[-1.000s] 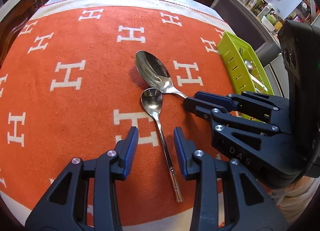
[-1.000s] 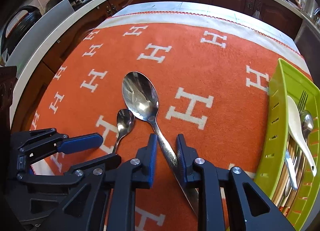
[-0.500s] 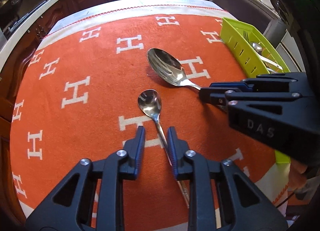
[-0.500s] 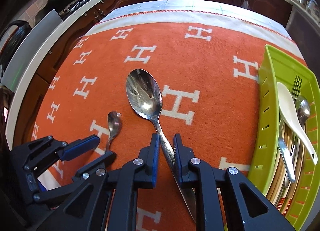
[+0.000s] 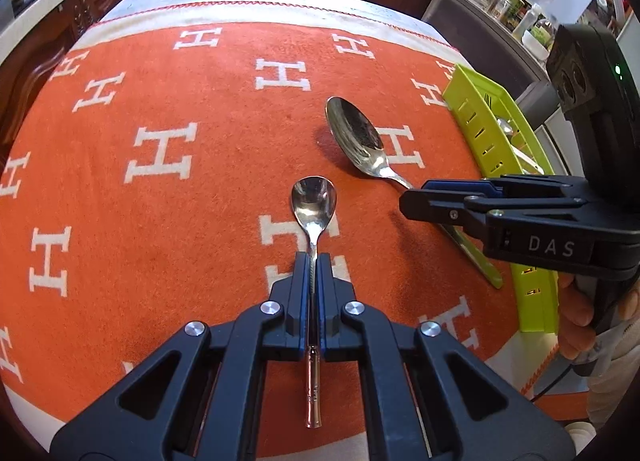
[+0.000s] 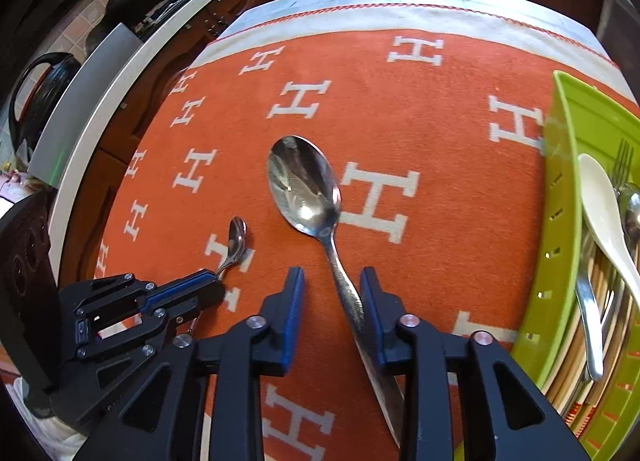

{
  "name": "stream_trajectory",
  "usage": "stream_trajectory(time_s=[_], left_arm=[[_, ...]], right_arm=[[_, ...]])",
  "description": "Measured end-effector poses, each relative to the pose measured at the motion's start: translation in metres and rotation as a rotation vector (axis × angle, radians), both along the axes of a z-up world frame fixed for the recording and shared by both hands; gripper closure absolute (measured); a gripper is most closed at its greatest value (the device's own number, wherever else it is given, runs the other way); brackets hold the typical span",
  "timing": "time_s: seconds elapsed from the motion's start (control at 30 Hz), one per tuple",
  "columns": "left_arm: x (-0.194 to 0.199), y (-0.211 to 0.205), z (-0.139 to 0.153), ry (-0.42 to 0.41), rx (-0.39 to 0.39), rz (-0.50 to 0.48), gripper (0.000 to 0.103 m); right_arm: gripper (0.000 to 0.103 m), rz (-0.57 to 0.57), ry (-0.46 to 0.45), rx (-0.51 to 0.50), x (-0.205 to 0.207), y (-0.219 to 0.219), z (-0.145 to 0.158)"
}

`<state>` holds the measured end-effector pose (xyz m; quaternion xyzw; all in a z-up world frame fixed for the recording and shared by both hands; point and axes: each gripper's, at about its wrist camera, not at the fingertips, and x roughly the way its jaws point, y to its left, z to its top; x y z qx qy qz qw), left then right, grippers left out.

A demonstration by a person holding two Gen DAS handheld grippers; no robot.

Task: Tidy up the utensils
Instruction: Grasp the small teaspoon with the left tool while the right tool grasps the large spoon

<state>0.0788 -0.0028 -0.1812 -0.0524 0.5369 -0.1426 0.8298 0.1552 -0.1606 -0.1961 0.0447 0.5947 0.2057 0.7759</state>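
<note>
My left gripper [image 5: 313,261] is shut on the handle of a small steel spoon [image 5: 313,201], whose bowl points away over the orange cloth; it also shows in the right wrist view [image 6: 236,239]. My right gripper [image 6: 331,281] is open, its jaws on either side of the handle of a large steel spoon [image 6: 304,189], which lies on the cloth close to the right finger. In the left wrist view the large spoon [image 5: 356,137] lies right of centre and the right gripper [image 5: 412,197] is over its handle.
A green utensil tray [image 6: 560,221] stands at the table's right edge with a white spoon [image 6: 604,205], a fork and several other utensils inside; it also shows in the left wrist view [image 5: 480,125]. The orange H-patterned cloth [image 5: 160,221] covers the table. Kitchen counters surround it.
My left gripper has closed onto the small spoon's handle. My right gripper, nearly closed around the large spoon's handle before, has opened wide. The small spoon now looks lifted and tilted.
</note>
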Motion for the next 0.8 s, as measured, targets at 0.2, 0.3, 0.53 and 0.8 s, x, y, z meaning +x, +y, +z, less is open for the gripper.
stream_trajectory(time_s=[0.2,0.3,0.53,0.8], left_arm=[[-0.001,0.006,0.001,0.01,-0.027,0.015,0.102],[-0.001,0.008,0.003,0.01,-0.041,0.02,0.102],[-0.001,0.014,0.01,0.002,-0.057,0.034,0.102],[-0.003,0.018,0.015,-0.005,-0.063,0.044,0.102]], right_arm=[[0.073,0.02,-0.003,-0.002,0.003,0.003,0.0],[0.074,0.038,-0.016,-0.032,0.002,0.008,0.0],[0.091,0.072,-0.079,-0.14,-0.006,0.02,0.0],[0.095,0.02,-0.129,-0.147,-0.019,0.022,0.004]])
